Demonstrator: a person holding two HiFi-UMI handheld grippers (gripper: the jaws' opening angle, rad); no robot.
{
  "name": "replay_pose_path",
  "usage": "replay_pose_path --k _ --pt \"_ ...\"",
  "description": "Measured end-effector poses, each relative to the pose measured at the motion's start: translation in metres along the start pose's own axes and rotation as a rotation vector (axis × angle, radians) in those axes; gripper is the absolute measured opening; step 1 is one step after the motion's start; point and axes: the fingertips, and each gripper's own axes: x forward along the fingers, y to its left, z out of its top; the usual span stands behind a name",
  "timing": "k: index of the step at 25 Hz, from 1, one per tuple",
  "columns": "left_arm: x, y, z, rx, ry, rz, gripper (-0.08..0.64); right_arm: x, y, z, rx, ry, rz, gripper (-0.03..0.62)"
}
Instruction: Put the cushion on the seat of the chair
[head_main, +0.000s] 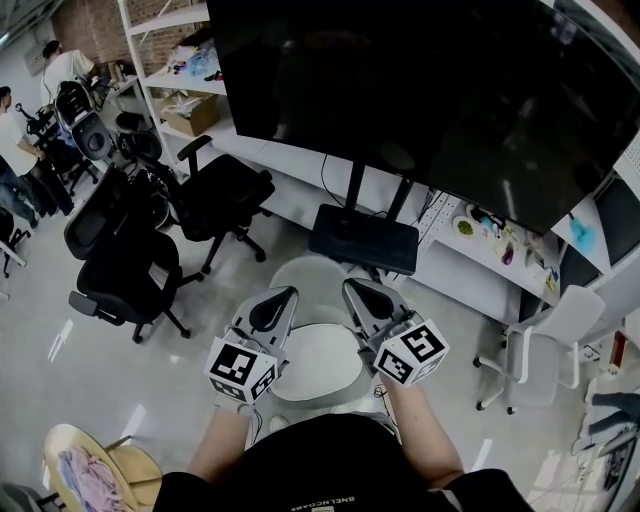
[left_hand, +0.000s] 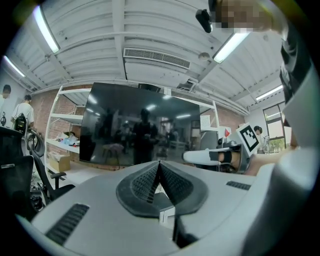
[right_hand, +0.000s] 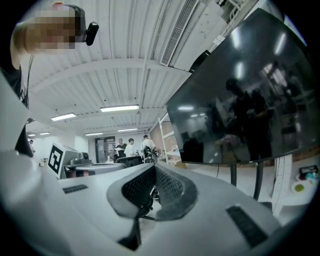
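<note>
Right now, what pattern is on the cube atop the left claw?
Bold black square markings on white cover the cube; the head view shows it best.

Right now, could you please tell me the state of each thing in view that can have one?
left hand-held gripper, shut, empty.
right hand-held gripper, shut, empty.
big screen, dark.
white chair, unoccupied.
black office chair, unoccupied.
wooden chair, pink fabric on seat.
</note>
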Motion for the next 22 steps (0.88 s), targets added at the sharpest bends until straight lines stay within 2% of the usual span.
replay_pose_path --k 22 --pt "-0.0087 0.0000 -0.0051 0.011 0.008 0.057 0.011 -0.0008 0.0006 -0.0076 0.003 0.014 0.014 0.008"
